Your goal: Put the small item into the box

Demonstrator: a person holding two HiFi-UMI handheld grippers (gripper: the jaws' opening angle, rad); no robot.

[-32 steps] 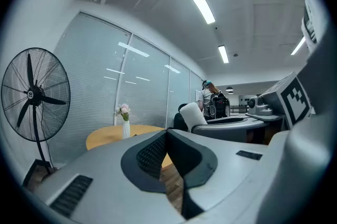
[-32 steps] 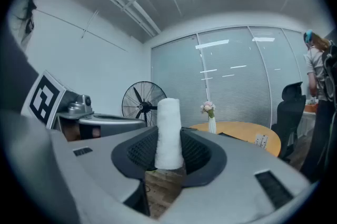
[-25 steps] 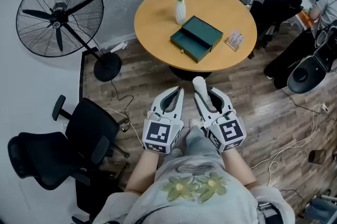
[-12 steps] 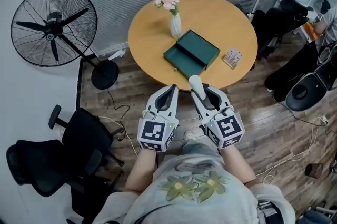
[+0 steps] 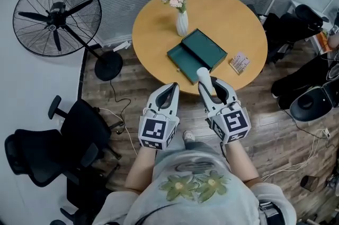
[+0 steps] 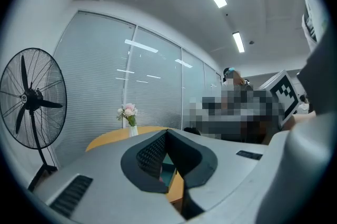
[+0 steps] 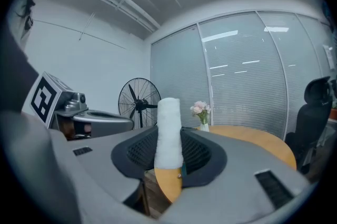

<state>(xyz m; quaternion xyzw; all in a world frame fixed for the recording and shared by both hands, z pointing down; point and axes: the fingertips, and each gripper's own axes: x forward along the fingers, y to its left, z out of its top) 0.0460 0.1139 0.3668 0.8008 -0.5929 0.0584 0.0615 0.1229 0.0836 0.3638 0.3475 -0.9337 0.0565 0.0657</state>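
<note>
Right gripper view: my right gripper [image 7: 169, 152] clamps the white roll [image 7: 169, 117] near its base; it looks soft, light, easily squashed. My left gripper [image 6: 167, 136] has its jaws together, empty.

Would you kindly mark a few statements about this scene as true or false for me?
1. The right gripper holds a white roll. True.
2. The left gripper holds the vase. False: its fingers are together on nothing, and the vase stands on the table.
3. The green box lies open on the table. True.
4. The white roll lies inside the green box. False: it is between the right gripper's fingers, near the table's edge.
</note>
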